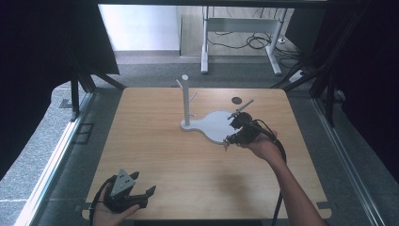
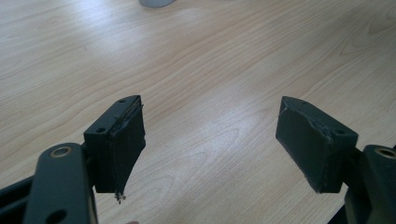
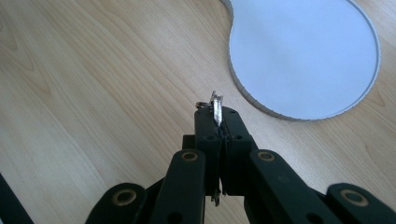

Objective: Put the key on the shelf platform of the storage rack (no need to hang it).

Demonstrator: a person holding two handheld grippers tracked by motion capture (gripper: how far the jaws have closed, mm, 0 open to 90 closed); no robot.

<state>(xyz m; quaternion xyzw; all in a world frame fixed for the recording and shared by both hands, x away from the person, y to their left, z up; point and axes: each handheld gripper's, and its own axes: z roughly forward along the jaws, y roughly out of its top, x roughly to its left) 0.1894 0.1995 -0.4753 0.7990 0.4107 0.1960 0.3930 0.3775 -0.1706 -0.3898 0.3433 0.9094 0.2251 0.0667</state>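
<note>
A white stand with an upright post [image 1: 185, 101] and short pegs rises from a flat rounded base [image 1: 214, 125] in the middle of the wooden table. My right gripper [image 1: 228, 140] hovers at the base's near right edge. In the right gripper view its jaws [image 3: 218, 122] are shut on a thin metal key [image 3: 217, 108] with a small ring, which sticks out past the tips. The white base [image 3: 303, 51] lies ahead and to the right of them. My left gripper [image 1: 143, 185] rests near the table's front left corner, open [image 2: 210, 140], with bare wood between its pads.
A dark round hole [image 1: 236, 100] sits in the tabletop behind the base. The table's edges drop to grey floor on the left and right. A desk frame with cables [image 1: 244, 37] stands far behind the table.
</note>
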